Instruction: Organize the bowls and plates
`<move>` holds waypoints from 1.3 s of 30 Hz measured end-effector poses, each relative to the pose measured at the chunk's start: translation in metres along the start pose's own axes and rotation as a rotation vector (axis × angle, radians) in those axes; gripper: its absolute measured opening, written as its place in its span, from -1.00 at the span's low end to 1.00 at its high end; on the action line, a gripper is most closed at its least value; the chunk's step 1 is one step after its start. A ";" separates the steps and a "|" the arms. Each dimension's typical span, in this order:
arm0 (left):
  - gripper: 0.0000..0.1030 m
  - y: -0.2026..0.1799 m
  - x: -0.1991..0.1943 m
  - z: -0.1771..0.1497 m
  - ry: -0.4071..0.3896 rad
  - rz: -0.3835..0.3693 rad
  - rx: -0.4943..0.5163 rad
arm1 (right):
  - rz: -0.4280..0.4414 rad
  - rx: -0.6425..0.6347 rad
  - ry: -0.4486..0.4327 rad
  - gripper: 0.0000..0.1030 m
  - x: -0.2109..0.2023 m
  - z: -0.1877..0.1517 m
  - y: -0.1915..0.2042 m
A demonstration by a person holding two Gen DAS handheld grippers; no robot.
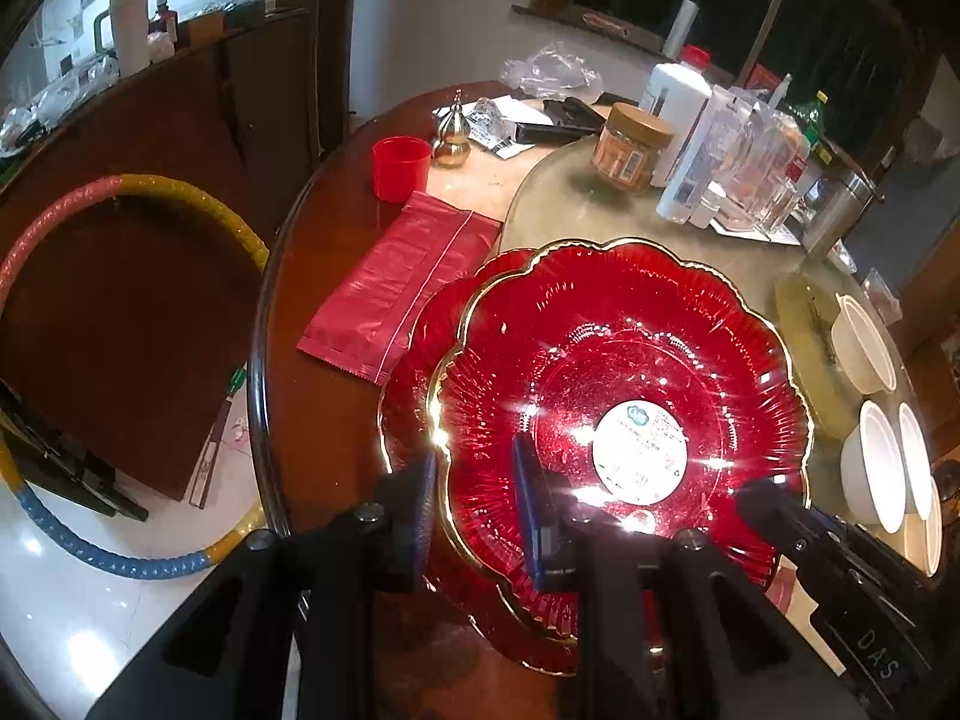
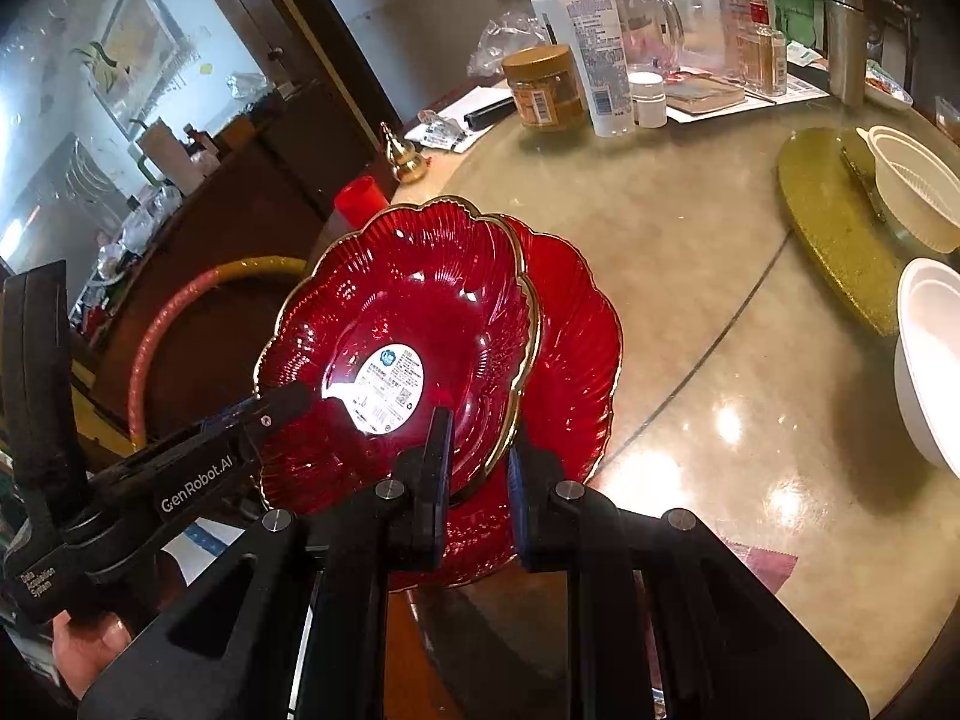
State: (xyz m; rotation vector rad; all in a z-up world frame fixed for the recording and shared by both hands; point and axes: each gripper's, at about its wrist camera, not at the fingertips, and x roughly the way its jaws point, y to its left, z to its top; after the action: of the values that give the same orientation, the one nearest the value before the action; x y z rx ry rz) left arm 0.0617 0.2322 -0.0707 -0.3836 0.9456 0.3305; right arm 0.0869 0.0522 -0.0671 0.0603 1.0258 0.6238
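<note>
The table (image 2: 690,276) is round, with a glass turntable in its middle and a dark wooden rim. On its near edge lies a red scalloped plate (image 2: 576,324) with a gold rim. A second red plate (image 2: 384,300) of the same pattern, bearing a white round label (image 2: 393,383) at its centre, sits tilted above the first and overlaps it.

My left hand-held gripper (image 1: 474,498) is clenched on the near rim of the upper red plate: one blue-padded finger lies inside the dish, the other outside the gold edge. My right hand-held gripper (image 2: 477,474) grasps the same plate at another point of its rim, one finger inside and one outside. In the right wrist view the left tool enters from the left, its tip against the plate near the label.

A gold-coloured mat (image 2: 834,228) lies on the turntable to the right. White bowls (image 2: 924,372) stand beside it and on it. A red packet (image 1: 396,294) lies left of the plates. A red cup (image 1: 401,169) stands behind it.
</note>
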 end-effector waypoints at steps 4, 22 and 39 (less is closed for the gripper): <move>-0.56 -0.003 0.004 -0.001 0.009 0.028 0.022 | -0.013 -0.001 0.027 -0.69 0.006 0.000 0.000; -0.19 -0.015 0.003 -0.002 0.002 0.100 0.080 | -0.035 0.003 0.066 -0.60 0.013 0.004 -0.004; 0.63 -0.035 -0.056 -0.003 -0.236 0.018 0.091 | 0.068 0.094 -0.216 0.45 -0.065 -0.004 -0.034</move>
State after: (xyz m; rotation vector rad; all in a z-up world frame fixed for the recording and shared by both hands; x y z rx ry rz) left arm 0.0445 0.1938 -0.0201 -0.2468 0.7307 0.3399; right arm 0.0762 -0.0102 -0.0302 0.2402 0.8462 0.6162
